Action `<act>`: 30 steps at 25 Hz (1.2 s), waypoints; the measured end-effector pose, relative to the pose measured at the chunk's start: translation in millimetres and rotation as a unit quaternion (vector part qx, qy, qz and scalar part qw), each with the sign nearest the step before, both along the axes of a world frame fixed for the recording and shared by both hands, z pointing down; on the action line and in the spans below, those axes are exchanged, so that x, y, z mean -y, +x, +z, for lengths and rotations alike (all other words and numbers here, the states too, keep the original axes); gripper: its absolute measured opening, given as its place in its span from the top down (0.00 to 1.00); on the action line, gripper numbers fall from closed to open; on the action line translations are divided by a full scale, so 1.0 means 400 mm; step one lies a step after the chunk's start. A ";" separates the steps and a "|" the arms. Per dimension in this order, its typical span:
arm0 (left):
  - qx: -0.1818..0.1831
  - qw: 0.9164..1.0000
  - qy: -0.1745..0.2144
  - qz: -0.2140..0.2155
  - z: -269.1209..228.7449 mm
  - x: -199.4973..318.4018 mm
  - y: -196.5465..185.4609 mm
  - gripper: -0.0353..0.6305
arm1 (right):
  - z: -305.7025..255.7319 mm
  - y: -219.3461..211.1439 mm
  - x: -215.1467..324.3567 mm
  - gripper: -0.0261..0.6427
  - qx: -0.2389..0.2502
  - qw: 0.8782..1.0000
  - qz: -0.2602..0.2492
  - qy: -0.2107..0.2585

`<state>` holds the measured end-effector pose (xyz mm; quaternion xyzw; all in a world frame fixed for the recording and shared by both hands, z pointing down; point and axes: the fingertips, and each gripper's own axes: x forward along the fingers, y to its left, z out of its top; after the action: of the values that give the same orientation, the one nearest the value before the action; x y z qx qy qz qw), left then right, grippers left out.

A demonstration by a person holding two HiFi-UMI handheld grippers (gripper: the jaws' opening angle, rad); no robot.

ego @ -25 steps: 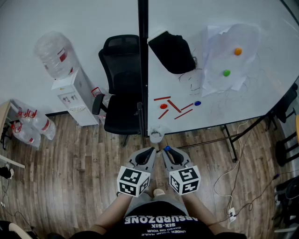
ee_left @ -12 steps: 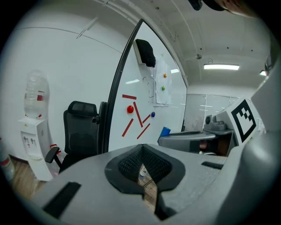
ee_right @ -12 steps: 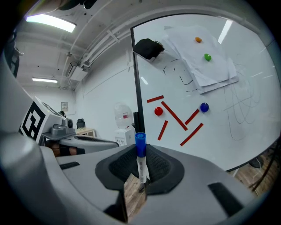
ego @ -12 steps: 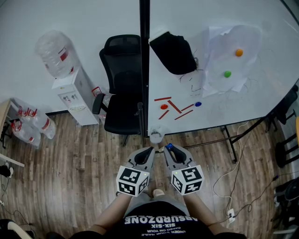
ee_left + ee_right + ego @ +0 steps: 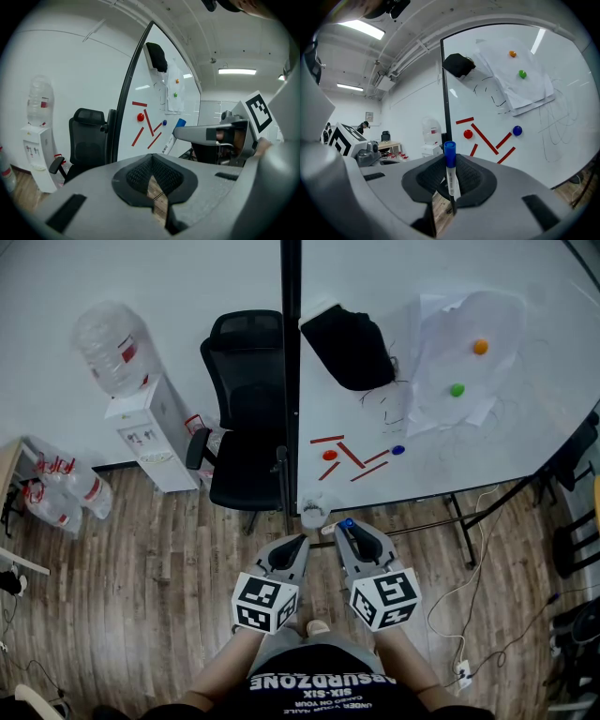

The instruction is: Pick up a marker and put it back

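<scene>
Marker point(image 5: 450, 177) is up in the air, pinched in the right tongs point(image 5: 348, 532). They are closed on the lower part of its white barrel, w/ the blue cap sticking out past the tips, pointing up and away from the person. Gripping it low like that leaves the cap end free, which prob. makes it easier to slide the thing cap-first into a holder or lay it on a ledge. It touches nothing but the pads and hangs over the wood floor point(image 5: 141, 549) in front of the person's waist, near the bottom edge of the whiteboard point(image 5: 487, 442) but short of it. Left tongs point(image 5: 296, 545) are closed w/ nothing between them, just beside the right pair and at about the same height. That looks like parking, i.e. one light marker needs one grip only. Small round cup-like thing point(image 5: 312, 515) sits at the board's lower corner by the black post point(image 5: 289, 381), just ahead of the tips. It may be where the marker belongs, but I can't tell from here. Red strips point(image 5: 350, 454) and a sheet of paper point(image 5: 464, 367) cling to the board, the paper w/ an orange and a green magnet on it, since an upright surface won't hold them otherwise. Office chair point(image 5: 246, 418) stands left of the post, clear of the reach.
</scene>
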<state>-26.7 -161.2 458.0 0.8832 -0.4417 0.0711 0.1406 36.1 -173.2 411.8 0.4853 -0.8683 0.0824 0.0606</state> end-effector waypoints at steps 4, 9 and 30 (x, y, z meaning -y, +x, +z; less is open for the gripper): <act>0.000 1.000 0.000 0.000 0.001 0.001 0.000 0.94 | 0.003 -0.002 0.003 0.87 -0.001 1.000 -0.001 0.000; 0.000 1.000 0.000 -0.001 0.001 0.002 -0.002 0.94 | -0.003 -0.002 0.019 0.87 -0.004 1.000 0.000 0.005; 0.007 1.000 0.004 -0.011 -0.011 0.075 -0.032 0.94 | -0.020 -0.023 0.148 0.87 -0.020 0.999 -0.006 0.026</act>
<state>-39.4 -191.0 453.6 0.8786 -0.4523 0.0739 0.1343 27.0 -232.4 403.6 0.4831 -0.8717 0.0495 0.0654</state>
